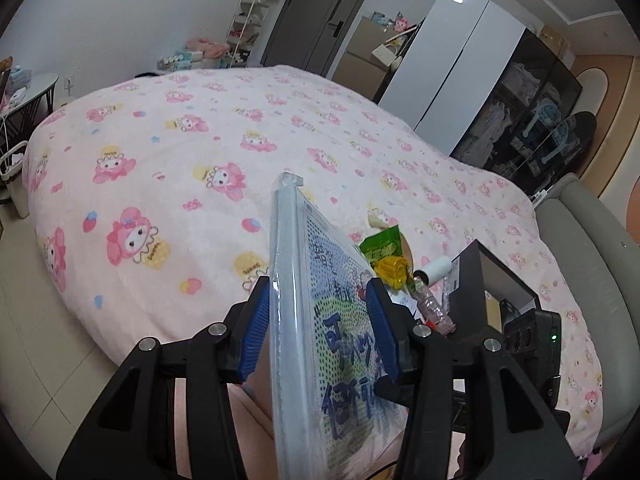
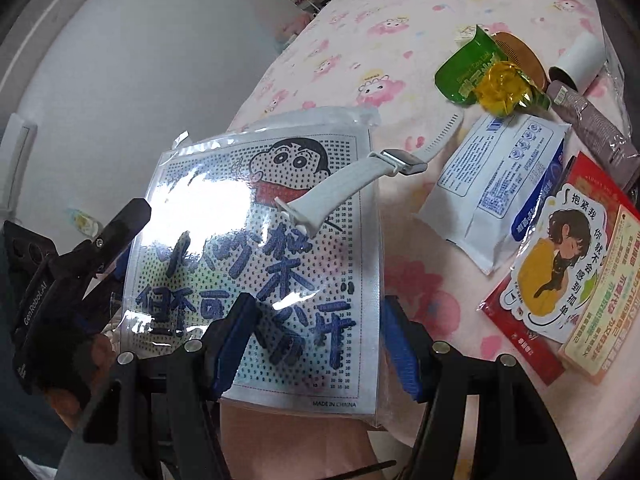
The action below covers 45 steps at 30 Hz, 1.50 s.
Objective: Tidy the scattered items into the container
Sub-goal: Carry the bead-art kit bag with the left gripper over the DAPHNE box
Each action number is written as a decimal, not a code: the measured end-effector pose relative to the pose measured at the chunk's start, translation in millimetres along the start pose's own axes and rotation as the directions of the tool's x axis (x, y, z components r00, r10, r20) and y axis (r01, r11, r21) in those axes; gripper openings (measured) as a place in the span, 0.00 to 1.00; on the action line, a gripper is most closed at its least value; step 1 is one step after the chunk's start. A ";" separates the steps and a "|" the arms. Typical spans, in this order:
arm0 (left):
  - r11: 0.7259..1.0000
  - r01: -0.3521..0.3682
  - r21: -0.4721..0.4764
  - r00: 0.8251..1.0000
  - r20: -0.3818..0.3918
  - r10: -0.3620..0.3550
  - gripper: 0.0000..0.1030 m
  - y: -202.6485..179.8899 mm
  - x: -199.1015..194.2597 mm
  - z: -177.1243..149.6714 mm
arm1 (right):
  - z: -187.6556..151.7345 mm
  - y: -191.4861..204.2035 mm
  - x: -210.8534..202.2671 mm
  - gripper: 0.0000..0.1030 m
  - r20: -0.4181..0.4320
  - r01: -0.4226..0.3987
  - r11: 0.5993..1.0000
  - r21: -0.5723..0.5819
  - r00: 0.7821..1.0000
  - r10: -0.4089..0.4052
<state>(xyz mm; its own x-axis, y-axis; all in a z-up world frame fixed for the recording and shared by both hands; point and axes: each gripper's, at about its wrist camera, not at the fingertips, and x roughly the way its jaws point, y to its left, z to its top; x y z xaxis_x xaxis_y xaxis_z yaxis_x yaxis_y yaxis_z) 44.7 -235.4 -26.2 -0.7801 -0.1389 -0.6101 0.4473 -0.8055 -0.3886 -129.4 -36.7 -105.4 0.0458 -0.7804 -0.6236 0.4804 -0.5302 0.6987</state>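
Left tool [image 1: 316, 316]: its blue pads [image 1: 256, 324] stand on either side of a flat plastic-wrapped craft kit [image 1: 320, 320], seen edge-on in the left wrist view and tilted up off the bed [image 1: 168, 152]. The pads appear to pinch the kit's near edge (contact on the right pad is hard to confirm). In the right wrist view this same tool [image 2: 116, 236] sits at the kit's left edge, one black finger lying over the wrapper.

The craft kit [image 2: 260, 256] shows a cartoon boy's face above blue dotted characters. A white watch [image 2: 360, 176] lies across its upper right corner, strap ends spread, case just off the kit's edge.

Right tool [image 2: 316, 344]: jaws wide apart, nothing between them, hovering at the kit's lower edge.

To the right on the bed [image 2: 400, 40] lie, near one another: a white and blue pouch [image 2: 492, 184]; a green snack packet [image 2: 464, 72] with a yellow plastic toy [image 2: 500, 88] resting on it; a brown round comb [image 2: 524, 60] behind them; a white roll [image 2: 580, 60]; a brown tube [image 2: 592, 128]; and a red box [image 2: 560, 264] with a cartoon figure, partly overlapping the pouch.

The container, a black open box [image 1: 492, 280], stands on the bed at the right of the left wrist view, just beside the clutter; its contents are unclear.
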 end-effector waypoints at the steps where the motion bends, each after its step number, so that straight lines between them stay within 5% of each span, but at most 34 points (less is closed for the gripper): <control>1: 1.000 -0.003 0.008 1.000 -0.002 0.003 0.46 -0.7 1.2 0.9 | 0.1 1.9 0.4 0.58 0.001 -0.006 1.000 -0.003 1.000 0.006; 6: 0.999 0.034 -0.035 0.996 -0.077 -0.036 0.46 6.0 26.8 -8.3 | -1.6 3.2 -9.5 0.58 0.028 0.076 0.997 -0.035 0.997 -0.075; 13: 0.971 0.237 -0.044 0.958 -0.153 -0.241 0.44 -41.0 50.1 -20.8 | 2.1 -0.5 -75.1 0.59 0.167 0.176 0.984 -0.033 0.971 -0.168; 16: 0.969 0.242 -0.049 0.952 -0.182 -0.246 0.41 -50.5 63.7 -20.2 | 12.1 2.1 -88.8 0.59 0.215 0.253 0.966 -0.056 0.948 -0.236; 23: 0.964 0.267 -0.013 0.924 -0.281 -0.260 0.39 -66.2 75.9 -45.8 | -5.5 -22.6 -99.0 0.57 0.206 0.258 0.966 -0.003 0.945 -0.252; 31: 0.915 0.383 0.125 0.885 -0.333 -0.325 0.39 -135.3 67.7 -67.4 | -51.2 -46.1 -160.4 0.57 0.273 0.285 0.955 0.088 0.915 -0.298; 33: 0.903 0.398 0.159 0.882 -0.338 -0.329 0.40 -152.5 65.4 -76.4 | -61.6 -50.9 -178.3 0.57 0.295 0.305 0.947 0.103 0.899 -0.322; 35: 0.902 0.355 0.248 0.908 -0.319 -0.270 0.41 -168.6 61.3 -88.0 | -73.8 -56.5 -191.7 0.56 0.305 0.317 0.943 0.103 0.892 -0.333; 41: 0.890 0.392 0.232 0.863 -0.428 -0.269 0.34 -183.8 71.5 -118.3 | -95.0 -63.0 -201.1 0.54 0.293 0.220 0.973 0.076 0.928 -0.232; 45: 0.910 0.273 0.311 0.899 -0.419 -0.126 0.32 -183.7 90.2 -141.4 | -90.1 -76.0 -177.9 0.54 0.263 0.240 0.969 0.054 0.933 -0.245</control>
<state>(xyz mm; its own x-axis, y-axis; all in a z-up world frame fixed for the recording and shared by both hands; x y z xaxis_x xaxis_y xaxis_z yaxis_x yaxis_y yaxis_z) -46.0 -18.5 -107.4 -0.5744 0.2185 -0.7888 0.0583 -0.9503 -0.3057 -95.1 172.3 -79.1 -0.3057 -0.6853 -0.6610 0.4297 -0.7188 0.5465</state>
